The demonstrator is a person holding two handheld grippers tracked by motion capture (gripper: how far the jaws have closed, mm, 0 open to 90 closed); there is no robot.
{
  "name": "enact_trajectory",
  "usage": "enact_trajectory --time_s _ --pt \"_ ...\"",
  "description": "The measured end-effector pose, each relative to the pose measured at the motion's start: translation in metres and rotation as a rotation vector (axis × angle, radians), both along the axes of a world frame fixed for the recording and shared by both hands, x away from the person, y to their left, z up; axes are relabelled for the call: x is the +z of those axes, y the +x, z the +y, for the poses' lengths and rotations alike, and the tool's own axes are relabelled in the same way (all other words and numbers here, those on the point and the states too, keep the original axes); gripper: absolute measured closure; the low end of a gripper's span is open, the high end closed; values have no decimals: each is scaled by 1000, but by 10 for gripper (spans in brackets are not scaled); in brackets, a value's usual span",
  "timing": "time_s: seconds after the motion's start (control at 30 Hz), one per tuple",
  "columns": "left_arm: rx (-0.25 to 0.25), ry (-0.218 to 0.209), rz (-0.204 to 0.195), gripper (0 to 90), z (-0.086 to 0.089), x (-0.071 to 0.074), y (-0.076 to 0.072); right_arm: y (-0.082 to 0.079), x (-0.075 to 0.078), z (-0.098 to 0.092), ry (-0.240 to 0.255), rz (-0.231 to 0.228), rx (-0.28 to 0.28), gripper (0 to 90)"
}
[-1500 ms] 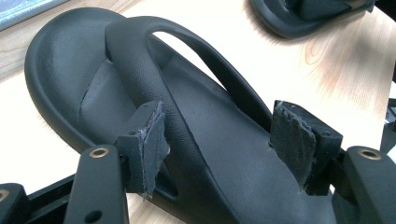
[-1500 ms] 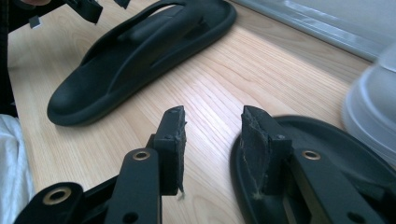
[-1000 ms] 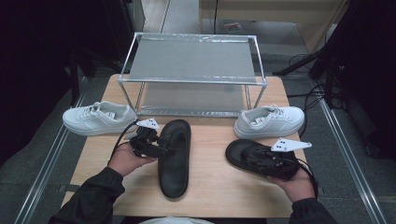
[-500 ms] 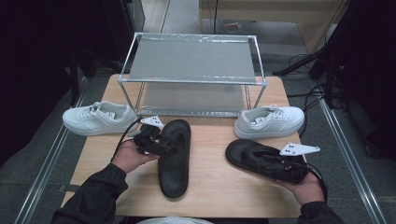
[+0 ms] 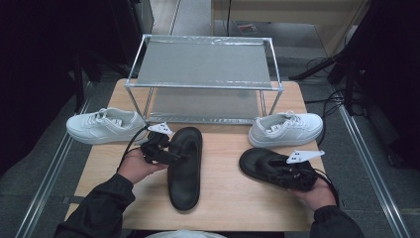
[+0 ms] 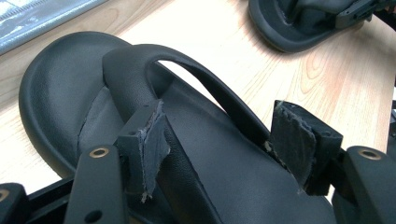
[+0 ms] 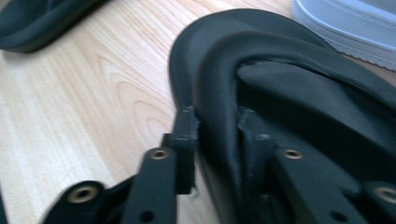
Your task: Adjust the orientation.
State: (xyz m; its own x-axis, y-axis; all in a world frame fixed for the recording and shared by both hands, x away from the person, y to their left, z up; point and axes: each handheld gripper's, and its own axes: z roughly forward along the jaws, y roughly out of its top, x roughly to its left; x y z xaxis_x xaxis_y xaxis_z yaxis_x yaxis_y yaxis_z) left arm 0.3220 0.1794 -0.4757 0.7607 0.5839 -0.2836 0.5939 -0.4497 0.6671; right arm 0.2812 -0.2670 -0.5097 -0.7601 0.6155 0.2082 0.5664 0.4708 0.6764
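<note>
- A lab-style recording station is indicated.
- A wooden table (image 5: 223, 198) is set between floor rails (image 5: 44, 183).
- Loose cables (image 5: 322, 64) and a bare metal rack (image 5: 205, 74) are seen.

Two black foam sandals, a left sandal (image 5: 185, 167) and a right sandal (image 5: 265, 166), are lain on the wooden worktop (image 5: 228, 198), each met by a tool; two white sneakers (image 5: 105, 126) flank a metal-framed rack (image 5: 204, 84).

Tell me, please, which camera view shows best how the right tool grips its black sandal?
The right gripper view: the right tool has its two pads pinching the edge of the right sandal. The high view shows that sandal whole, with the contact hidden under the hand. The left gripper view shows part of it, far off at the top.
</note>
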Motion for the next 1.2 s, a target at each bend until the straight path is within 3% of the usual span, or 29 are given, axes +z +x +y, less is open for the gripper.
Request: enact_trajectory --time_s 0.2,0.33,0.43,0.6,0.7,0.93,1.2 --pt "7 -5 -3 358 1 1 0 -1 9 4 24 3 -14 776" --pt "6 -5 -9 358 1 1 0 -3 16 12 36 31 -22 778" --pt "7 -7 -12 358 1 1 -1 -6 24 24 57 39 -18 778" --pt "11 -6 -21 358 3 3 -2 -9 36 46 76 15 -9 776" --pt "9 -8 -26 359 3 3 -3 -7 40 58 89 28 -19 776" --pt "11 -11 -37 359 5 5 -7 3 41 90 85 55 -46 777" --pt "22 -13 -44 359 11 5 -11 23 35 113 76 70 -104 777"
